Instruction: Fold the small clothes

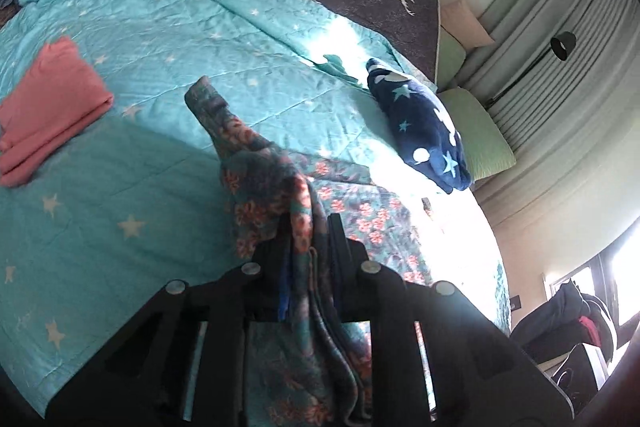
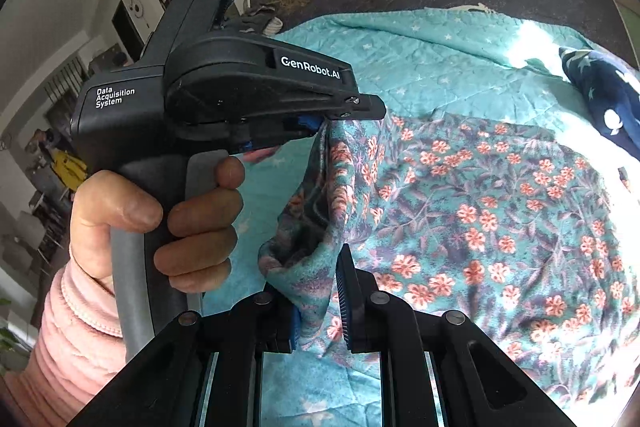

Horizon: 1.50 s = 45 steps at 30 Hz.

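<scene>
Bed (image 2: 440, 39): carries teal star quilt.
Floral garment (image 2: 480, 211): spread on quilt, long axis across the bed, near-left edge lifted.
Left gripper (image 2: 320, 123): level, fingers clenched on garment's raised corner.
Right gripper (image 2: 320, 303): below it, fingers grasping the hanging fold.

Both wrist views close above bed, facing headboard; share floral garment (image 1: 280, 179), teal quilt (image 2: 440, 67).
</scene>
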Motion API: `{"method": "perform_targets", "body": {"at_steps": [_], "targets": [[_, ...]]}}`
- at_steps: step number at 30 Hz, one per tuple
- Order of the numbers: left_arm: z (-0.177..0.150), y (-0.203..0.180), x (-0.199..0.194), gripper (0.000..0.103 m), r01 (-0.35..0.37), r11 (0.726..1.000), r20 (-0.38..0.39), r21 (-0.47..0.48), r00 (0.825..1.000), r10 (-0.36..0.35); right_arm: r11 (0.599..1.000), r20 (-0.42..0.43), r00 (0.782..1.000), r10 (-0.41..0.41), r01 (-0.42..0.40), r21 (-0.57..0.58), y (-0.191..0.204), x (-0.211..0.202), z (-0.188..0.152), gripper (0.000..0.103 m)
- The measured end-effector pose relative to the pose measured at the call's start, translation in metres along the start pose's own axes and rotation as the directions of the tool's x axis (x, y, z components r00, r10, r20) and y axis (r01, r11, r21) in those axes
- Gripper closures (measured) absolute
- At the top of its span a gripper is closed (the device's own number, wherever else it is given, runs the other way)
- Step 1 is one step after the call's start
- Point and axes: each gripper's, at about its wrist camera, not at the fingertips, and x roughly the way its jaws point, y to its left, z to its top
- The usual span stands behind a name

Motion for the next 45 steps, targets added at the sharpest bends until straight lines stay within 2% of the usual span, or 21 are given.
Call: {"method": "perform_targets", "body": {"at_steps": [5, 8, 12, 16, 19, 21, 25, 26, 28, 31, 33, 35, 38, 40, 41, 43, 45], "targets": [[0.003, -0.062, 0.020, 0.088, 0.051, 0.993, -0.014, 0.111, 0.999, -0.050, 0.992, 0.042, 0.999, -0.025, 0.020, 0.125, -0.050, -0.036, -0.010, 0.089], [-0.002, -0.106, 0.043, 0.088, 0.097, 0.980, -0.057, 0.177, 0.995, -0.088, 0.980, 0.059, 0.996, -0.063, 0.051, 0.194, -0.082, -0.054, -0.020, 0.089], [-0.019, -0.148, 0.077, 0.088, 0.118, 0.963, -0.131, 0.243, 0.988, -0.088, 0.956, 0.074, 0.988, -0.132, 0.108, 0.272, -0.120, -0.078, -0.040, 0.089], [-0.035, -0.164, 0.097, 0.088, 0.100, 0.956, -0.173, 0.276, 0.983, -0.053, 0.925, 0.050, 0.978, -0.202, 0.174, 0.337, -0.157, -0.094, -0.059, 0.089], [-0.049, -0.160, 0.092, 0.088, 0.065, 0.950, -0.179, 0.306, 0.984, -0.010, 0.904, -0.012, 0.987, -0.160, 0.152, 0.400, -0.180, -0.091, -0.075, 0.089], [-0.060, -0.153, 0.084, 0.085, 0.034, 0.946, -0.173, 0.324, 0.985, 0.024, 0.905, -0.043, 0.990, -0.133, 0.139, 0.402, -0.189, -0.087, -0.083, 0.090], [-0.094, -0.123, 0.052, 0.070, -0.016, 0.939, -0.164, 0.344, 0.983, 0.077, 0.920, -0.083, 0.996, -0.038, 0.067, 0.385, -0.195, -0.082, -0.099, 0.082], [-0.105, -0.117, 0.043, 0.069, -0.028, 0.935, -0.162, 0.354, 0.983, 0.091, 0.921, -0.090, 0.996, -0.024, 0.057, 0.385, -0.199, -0.083, -0.101, 0.078], [-0.127, -0.106, 0.025, 0.058, -0.066, 0.922, -0.142, 0.381, 0.981, 0.129, 0.919, -0.102, 0.995, -0.018, 0.056, 0.390, -0.209, -0.086, -0.099, 0.077], [-0.153, -0.097, 0.003, 0.051, -0.130, 0.902, -0.091, 0.410, 0.979, 0.183, 0.922, -0.102, 0.994, -0.035, 0.071, 0.382, -0.216, -0.095, -0.080, 0.075], [-0.164, -0.095, -0.006, 0.049, -0.148, 0.896, -0.073, 0.418, 0.978, 0.195, 0.932, -0.106, 0.992, -0.072, 0.105, 0.347, -0.215, -0.098, -0.061, 0.067], [-0.173, -0.096, -0.014, 0.046, -0.159, 0.883, -0.053, 0.441, 0.978, 0.203, 0.942, -0.112, 0.986, -0.122, 0.151, 0.300, -0.209, -0.100, -0.042, 0.054], [-0.185, -0.097, -0.016, 0.042, -0.179, 0.856, -0.030, 0.486, 0.975, 0.221, 0.953, -0.144, 0.984, -0.105, 0.141, 0.269, -0.203, -0.094, -0.019, 0.051], [-0.189, -0.097, -0.008, 0.042, -0.208, 0.840, -0.025, 0.502, 0.967, 0.254, 0.960, -0.181, 0.981, -0.075, 0.120, 0.254, -0.203, -0.080, -0.005, 0.050], [-0.190, -0.095, -0.007, 0.042, -0.220, 0.834, -0.024, 0.506, 0.963, 0.268, 0.962, -0.201, 0.976, -0.086, 0.134, 0.239, -0.204, -0.069, 0.003, 0.050], [-0.193, -0.092, -0.006, 0.042, -0.223, 0.832, -0.028, 0.508, 0.961, 0.274, 0.961, -0.233, 0.967, -0.107, 0.161, 0.226, -0.211, -0.047, 0.017, 0.050], [-0.192, -0.088, -0.006, 0.041, -0.220, 0.835, -0.031, 0.504, 0.962, 0.273, 0.962, -0.269, 0.960, -0.082, 0.147, 0.230, -0.221, -0.024, 0.028, 0.050]]}}
